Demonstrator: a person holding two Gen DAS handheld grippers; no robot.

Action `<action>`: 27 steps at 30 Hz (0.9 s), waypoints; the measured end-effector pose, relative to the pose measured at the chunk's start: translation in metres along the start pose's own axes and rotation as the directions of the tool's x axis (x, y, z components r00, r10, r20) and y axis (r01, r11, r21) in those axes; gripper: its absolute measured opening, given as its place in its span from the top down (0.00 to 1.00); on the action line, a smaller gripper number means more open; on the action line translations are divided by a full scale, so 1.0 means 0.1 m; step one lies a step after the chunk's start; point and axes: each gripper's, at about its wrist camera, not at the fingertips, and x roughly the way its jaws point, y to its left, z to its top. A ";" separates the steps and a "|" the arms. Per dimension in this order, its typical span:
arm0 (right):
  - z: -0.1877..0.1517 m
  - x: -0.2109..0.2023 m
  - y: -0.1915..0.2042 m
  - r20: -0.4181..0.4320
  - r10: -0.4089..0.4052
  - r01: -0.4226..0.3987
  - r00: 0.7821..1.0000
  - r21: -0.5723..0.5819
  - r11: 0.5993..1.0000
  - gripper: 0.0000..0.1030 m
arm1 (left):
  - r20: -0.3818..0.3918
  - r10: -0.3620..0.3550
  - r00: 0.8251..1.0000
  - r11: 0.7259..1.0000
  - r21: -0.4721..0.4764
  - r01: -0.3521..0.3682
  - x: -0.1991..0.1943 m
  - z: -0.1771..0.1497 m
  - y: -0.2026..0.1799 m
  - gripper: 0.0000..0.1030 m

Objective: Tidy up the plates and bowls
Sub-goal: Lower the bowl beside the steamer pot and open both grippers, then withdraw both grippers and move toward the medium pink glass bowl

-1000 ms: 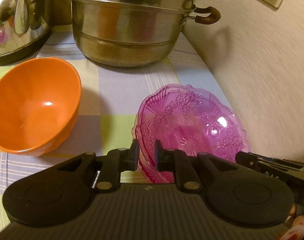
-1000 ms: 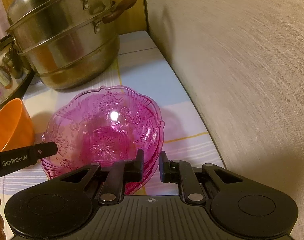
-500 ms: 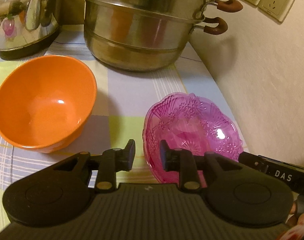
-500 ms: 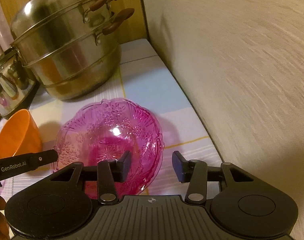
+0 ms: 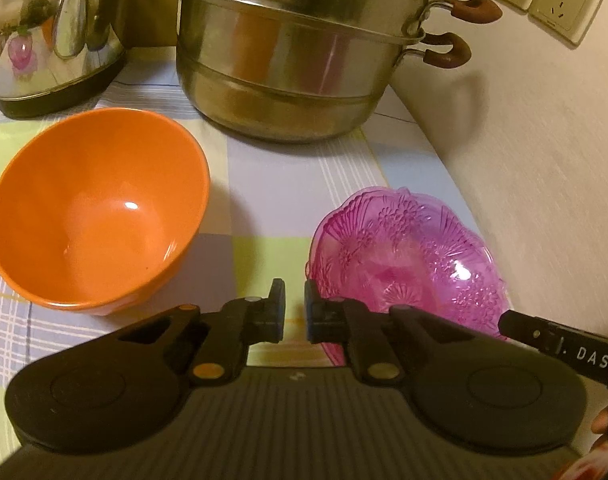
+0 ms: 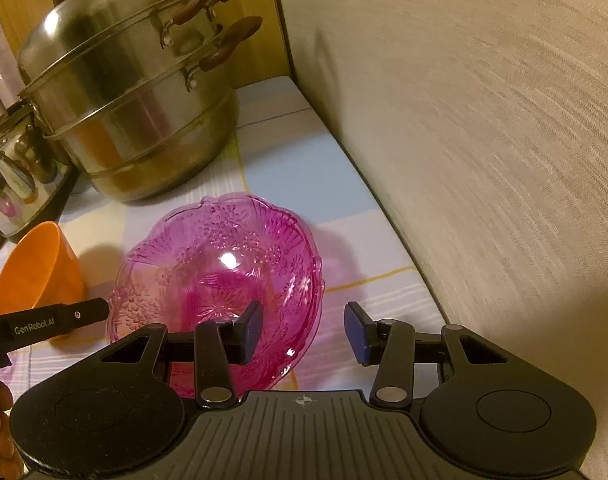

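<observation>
A pink patterned glass bowl (image 5: 408, 256) (image 6: 216, 272) sits on the checked tablecloth (image 5: 264, 200) close to the wall. An orange bowl (image 5: 96, 208) (image 6: 36, 268) stands upright to its left. My left gripper (image 5: 295, 312) is shut with nothing in it. It hovers over the cloth between the two bowls, and its right finger (image 5: 316, 312) is just beside the pink rim. My right gripper (image 6: 302, 334) is open over the pink bowl's near right rim. One finger is above the inside and the other outside, and neither pad touches the glass.
A tall steel steamer pot (image 5: 296, 60) (image 6: 136, 100) with brown handles stands at the back, with a shiny kettle (image 5: 52, 32) to its left. A textured wall (image 6: 484, 160) with two sockets (image 5: 544, 0) borders the table on the right.
Both grippers were shut on the pink bowl's rim. The right one opened and stays open. The left one opened, came off the rim to the left, and closed again empty.
</observation>
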 end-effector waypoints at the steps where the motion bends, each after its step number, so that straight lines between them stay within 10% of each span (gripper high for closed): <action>1: 0.00 0.00 0.00 0.000 -0.001 0.001 1.000 0.001 1.000 0.56 | 0.002 -0.002 1.000 1.000 -0.003 0.002 -0.01 0.00 0.00 0.92; 17: -0.02 -0.43 0.09 0.012 0.020 -0.021 1.000 0.021 1.000 0.56 | 0.077 -0.038 0.996 0.997 -0.065 0.043 -0.71 -0.18 0.14 0.90; 27: -0.33 -1.17 0.36 0.062 0.074 -0.074 0.995 0.009 0.997 0.56 | 0.114 -0.017 0.993 1.000 -0.013 0.019 -1.44 -0.55 0.20 0.60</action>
